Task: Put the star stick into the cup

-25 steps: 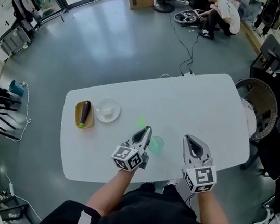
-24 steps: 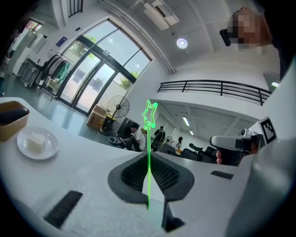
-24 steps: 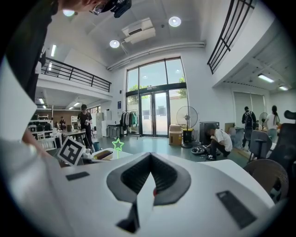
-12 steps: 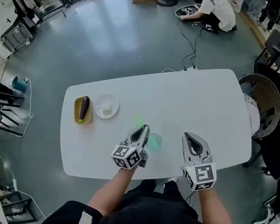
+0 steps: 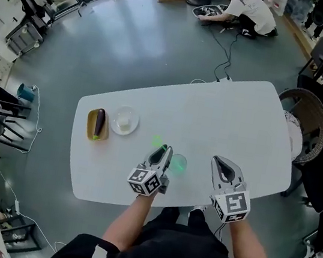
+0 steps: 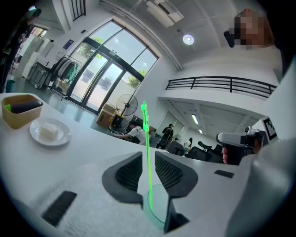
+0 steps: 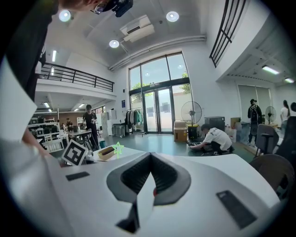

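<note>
The green star stick (image 6: 147, 157) stands upright between the jaws of my left gripper (image 6: 148, 156), which is shut on its thin shaft. Its lower end sits inside the clear cup (image 6: 157, 210) just beneath the jaws. From the head view the left gripper (image 5: 161, 151) is at the cup (image 5: 179, 163), and the star tip (image 5: 158, 141) shows just past the jaws. My right gripper (image 5: 222, 163) hovers to the right of the cup, shut and empty. In the right gripper view its jaws (image 7: 150, 156) meet at the tips, with the star (image 7: 117, 148) far left.
A yellow tray holding an eggplant (image 5: 98, 124) and a small white plate (image 5: 125, 119) lie at the left end of the white table (image 5: 229, 124). Chairs stand beyond the table's right end. A person crouches on the floor far behind.
Both grippers stay almost still over the table. The left one keeps its hold on the stick in the cup. Only the head view shifts slightly.
</note>
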Motion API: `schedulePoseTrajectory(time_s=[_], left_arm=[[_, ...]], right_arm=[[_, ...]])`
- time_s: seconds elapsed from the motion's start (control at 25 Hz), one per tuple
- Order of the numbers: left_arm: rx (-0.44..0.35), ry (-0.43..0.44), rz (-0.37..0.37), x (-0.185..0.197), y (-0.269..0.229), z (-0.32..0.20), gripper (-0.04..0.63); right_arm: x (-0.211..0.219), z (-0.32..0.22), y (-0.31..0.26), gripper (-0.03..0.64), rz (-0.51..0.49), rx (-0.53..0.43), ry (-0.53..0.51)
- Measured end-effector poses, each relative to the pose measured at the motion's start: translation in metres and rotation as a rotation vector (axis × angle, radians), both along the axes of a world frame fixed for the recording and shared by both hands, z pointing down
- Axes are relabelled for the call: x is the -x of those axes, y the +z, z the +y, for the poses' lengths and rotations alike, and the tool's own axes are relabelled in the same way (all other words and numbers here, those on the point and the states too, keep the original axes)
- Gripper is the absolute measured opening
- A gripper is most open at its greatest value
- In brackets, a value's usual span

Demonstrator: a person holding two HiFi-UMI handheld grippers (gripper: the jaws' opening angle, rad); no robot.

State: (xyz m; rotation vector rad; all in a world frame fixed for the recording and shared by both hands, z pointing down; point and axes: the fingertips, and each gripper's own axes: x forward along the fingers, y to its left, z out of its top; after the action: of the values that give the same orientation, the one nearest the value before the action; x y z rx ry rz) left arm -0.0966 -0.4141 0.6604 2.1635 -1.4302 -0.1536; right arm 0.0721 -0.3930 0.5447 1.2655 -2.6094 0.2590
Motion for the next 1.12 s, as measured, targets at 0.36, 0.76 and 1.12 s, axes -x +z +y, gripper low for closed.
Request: schedulePoseTrajectory(time_s=[0.36,0.76,1.12], left_arm=[[-0.028,-0.047,-0.079,0.018,-0.005,0.022,0.109],[-0.112,-0.091,-0.157,0.024,-0.049,0.055,0.095],[-0.224,-0.114,-0.265,0.015,-0.102,0.071,0.029]], right_arm=[[0.000,0.005,0.002,0.005,-0.022,-0.021,-0.033],[0.003,0.017,-0.005,0.005,-0.046,-0.052,-0.094],[0.003,0.023,-0.019,0.005,-0.081,-0.109,-0.136]])
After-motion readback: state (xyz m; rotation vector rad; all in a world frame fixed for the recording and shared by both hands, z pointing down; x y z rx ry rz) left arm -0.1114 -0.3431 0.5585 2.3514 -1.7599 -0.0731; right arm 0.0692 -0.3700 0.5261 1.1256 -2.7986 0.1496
